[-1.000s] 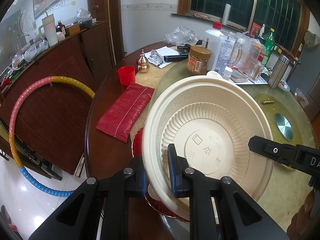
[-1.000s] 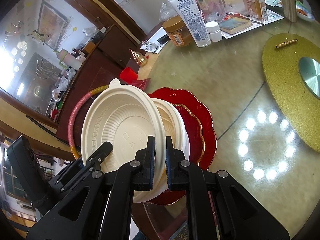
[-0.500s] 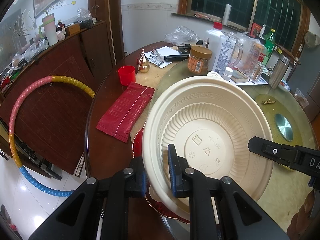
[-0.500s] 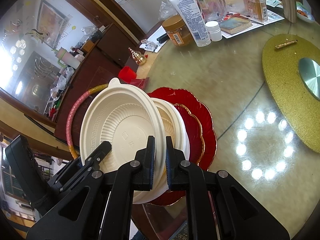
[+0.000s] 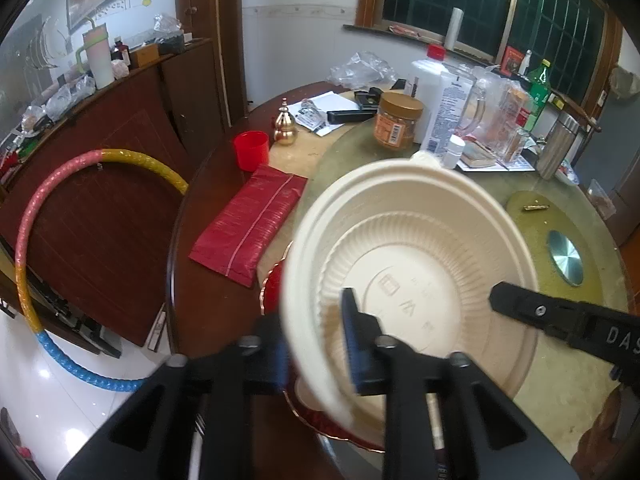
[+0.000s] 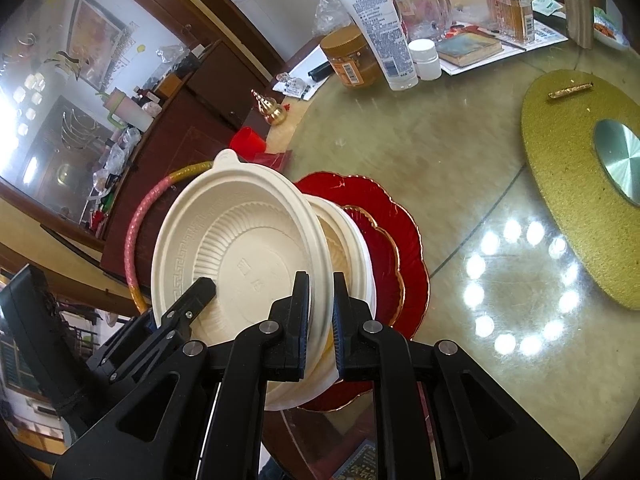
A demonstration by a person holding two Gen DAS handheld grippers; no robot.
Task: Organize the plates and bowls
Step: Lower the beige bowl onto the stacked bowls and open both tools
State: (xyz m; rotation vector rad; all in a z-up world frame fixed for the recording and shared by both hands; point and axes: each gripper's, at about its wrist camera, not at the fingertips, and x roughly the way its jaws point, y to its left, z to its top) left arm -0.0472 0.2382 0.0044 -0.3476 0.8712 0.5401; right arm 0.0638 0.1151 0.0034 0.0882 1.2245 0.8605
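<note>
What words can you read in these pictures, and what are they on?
"Vaseline": on the white lotion bottle.
"DAS": cut off at the frame edge, on the right hand-held gripper as the left wrist view shows it.
Too blurred to read: marks moulded in the cream bowl, the peanut butter jar label, the bottle's small print.

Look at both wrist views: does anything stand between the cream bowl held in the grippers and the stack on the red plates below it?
Nothing visible does. The cream bowl, gripped at its rim by both grippers, tilts directly over the second bowl resting on the red plates, with no object between them.
</note>
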